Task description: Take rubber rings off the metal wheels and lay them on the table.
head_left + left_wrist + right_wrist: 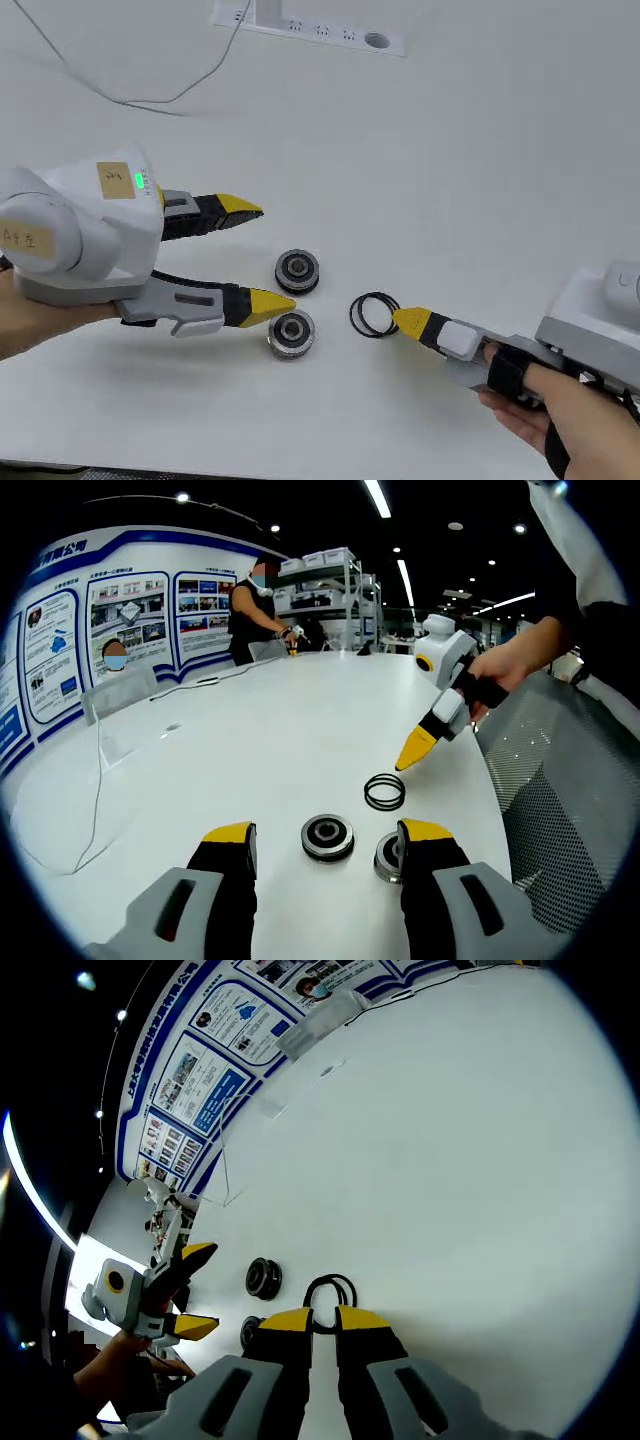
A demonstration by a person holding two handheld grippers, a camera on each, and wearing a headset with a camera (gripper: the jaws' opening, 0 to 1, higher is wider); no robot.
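Two small metal wheels lie on the white table [480, 180]. The far wheel [298, 270] has a dark rim; the near wheel [291, 333] looks bare and silvery. Two thin black rubber rings [374, 314] lie overlapping to their right. My left gripper [258, 255] is open beside the wheels, its lower yellow tip next to the near wheel. From it I see the far wheel [328, 837], the near wheel [390, 855] and the rings [385, 791]. My right gripper [410, 320] is shut at the rings' right edge, and a ring [328, 1288] runs in between its tips [325, 1318].
A white power strip [310, 28] and a thin cable [130, 95] lie at the table's far side. The table's near edge runs just below the grippers. People stand by wall posters [130, 610] beyond the far end of the table.
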